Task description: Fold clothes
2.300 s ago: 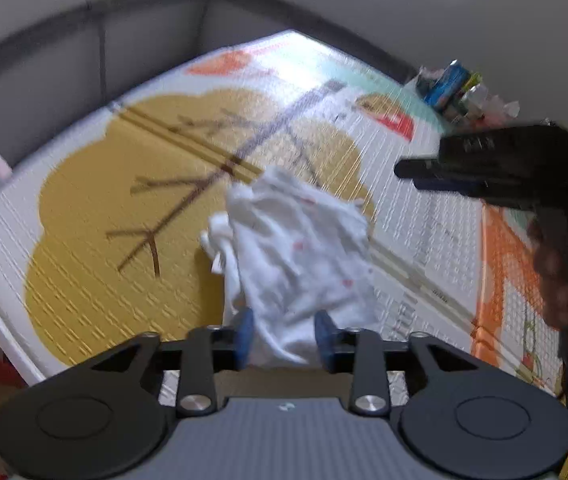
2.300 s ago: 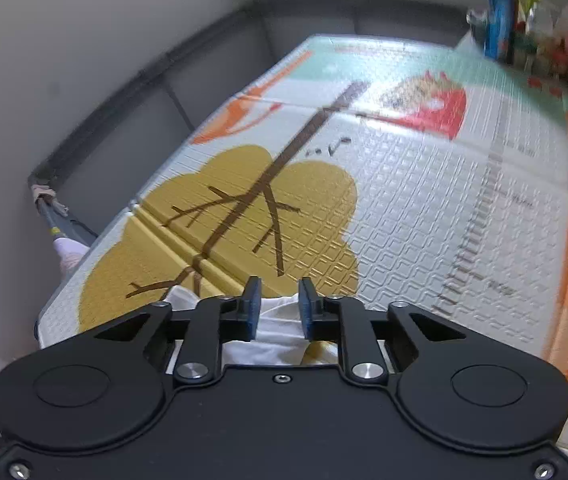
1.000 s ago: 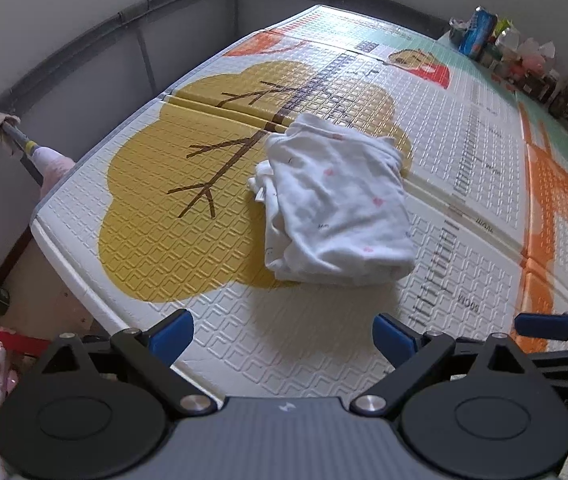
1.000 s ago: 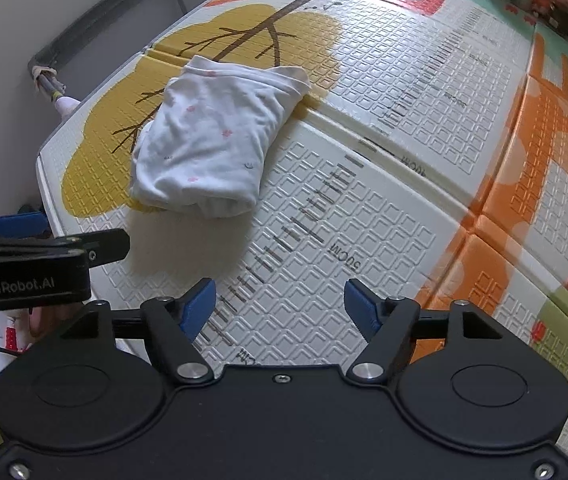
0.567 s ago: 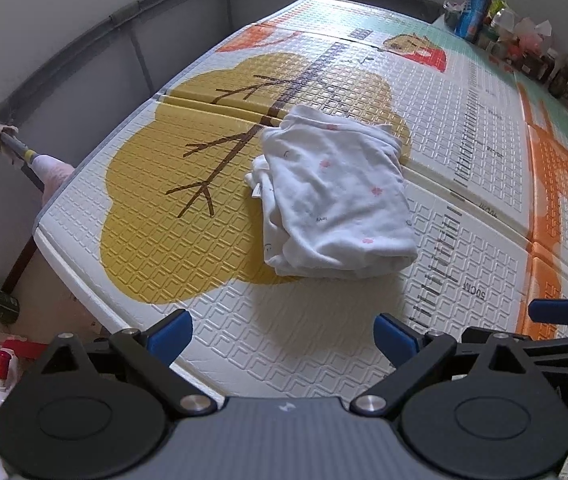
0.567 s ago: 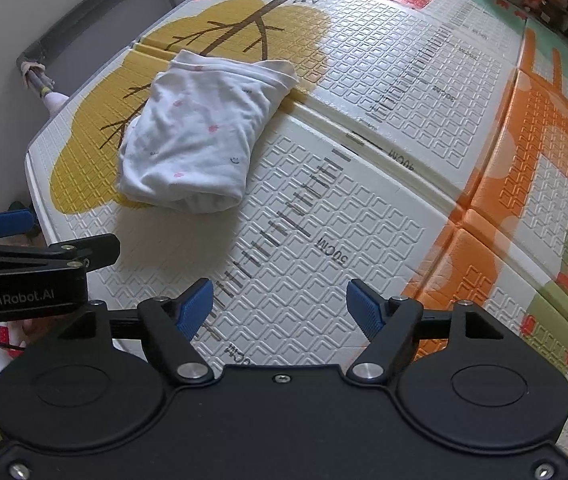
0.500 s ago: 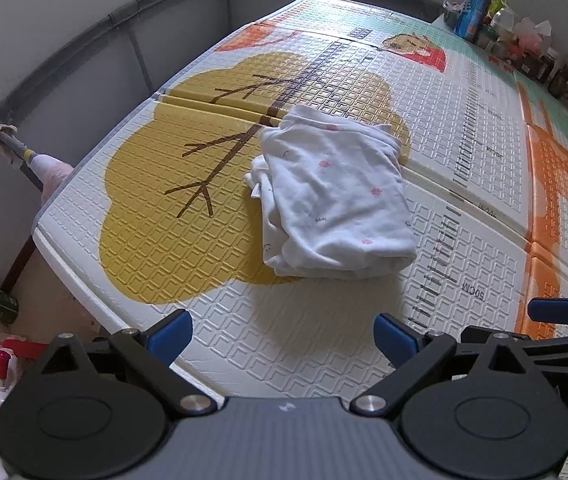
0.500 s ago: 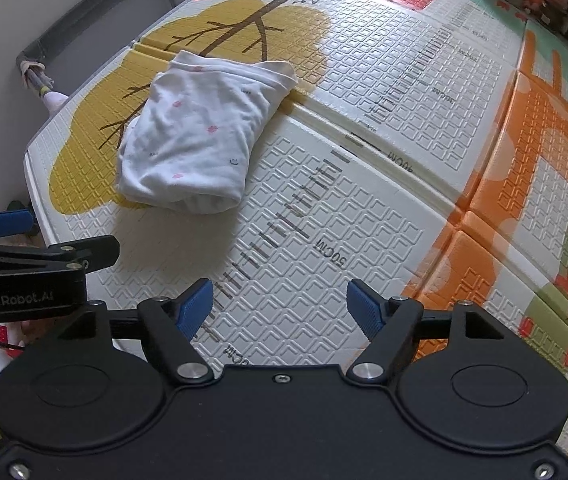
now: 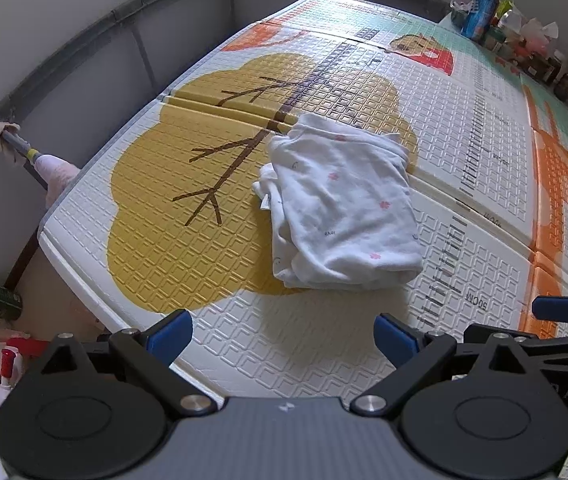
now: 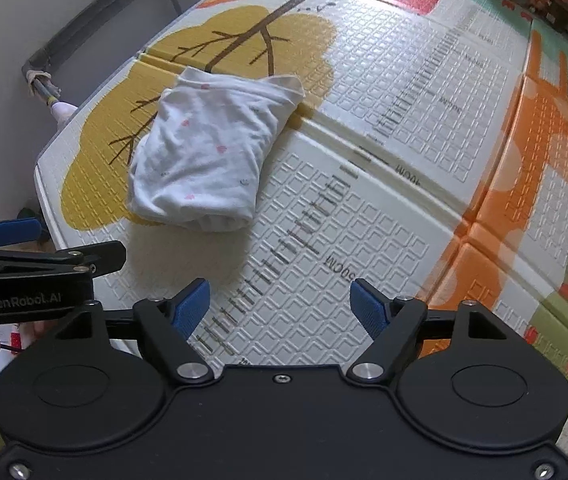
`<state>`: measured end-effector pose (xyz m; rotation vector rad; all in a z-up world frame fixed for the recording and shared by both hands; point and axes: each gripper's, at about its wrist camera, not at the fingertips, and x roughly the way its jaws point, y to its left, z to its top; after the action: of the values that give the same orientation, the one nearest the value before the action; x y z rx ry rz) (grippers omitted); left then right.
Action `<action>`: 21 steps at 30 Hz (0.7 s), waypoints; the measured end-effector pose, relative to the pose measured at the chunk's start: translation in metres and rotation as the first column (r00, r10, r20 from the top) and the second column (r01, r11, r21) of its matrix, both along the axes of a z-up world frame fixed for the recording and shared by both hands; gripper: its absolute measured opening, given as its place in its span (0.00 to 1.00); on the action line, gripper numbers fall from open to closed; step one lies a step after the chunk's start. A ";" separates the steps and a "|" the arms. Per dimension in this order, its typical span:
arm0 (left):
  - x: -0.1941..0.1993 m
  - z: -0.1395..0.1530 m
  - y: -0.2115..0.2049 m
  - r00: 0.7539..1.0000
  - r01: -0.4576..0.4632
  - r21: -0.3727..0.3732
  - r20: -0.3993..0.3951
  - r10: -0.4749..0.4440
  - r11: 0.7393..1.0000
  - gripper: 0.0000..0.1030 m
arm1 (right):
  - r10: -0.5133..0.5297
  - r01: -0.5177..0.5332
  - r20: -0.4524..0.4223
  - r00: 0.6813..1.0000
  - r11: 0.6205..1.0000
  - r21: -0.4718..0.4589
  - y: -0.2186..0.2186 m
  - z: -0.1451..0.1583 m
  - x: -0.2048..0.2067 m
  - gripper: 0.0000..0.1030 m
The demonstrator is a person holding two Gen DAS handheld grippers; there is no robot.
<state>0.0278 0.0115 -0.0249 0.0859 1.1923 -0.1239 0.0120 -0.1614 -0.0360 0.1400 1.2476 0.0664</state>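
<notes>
While both tools hang back, the big embossed foam play mat (image 9: 211, 248) with its yellow tree print fills the view. On it at twelve o'clock lies the folded white garment with pink flowers (image 9: 344, 204), untouched. Left gripper (image 9: 283, 334) gapes wide; right gripper (image 10: 279, 304) likewise, empty. Cluttered bottles and packets (image 9: 524, 44) crowd two o'clock.

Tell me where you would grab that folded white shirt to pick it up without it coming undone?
Probably the thick rounded fold at the near edge of the folded white garment, coming from the near side with the open left gripper. All the layers meet in that fold, so one pinch should hold them together. The left side shows loose layer ends and a tag; gripping there would likely let it fall open.
</notes>
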 end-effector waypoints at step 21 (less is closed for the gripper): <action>0.003 0.000 0.001 1.000 0.005 0.005 -0.017 -0.004 1.000 0.96 | -0.011 0.011 -0.038 0.999 1.000 0.016 -0.004 -0.003 0.001 0.81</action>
<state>0.0310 0.0126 -0.0253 0.0917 1.2096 -0.1261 0.0133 -0.1651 -0.0394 0.1632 1.2845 0.0650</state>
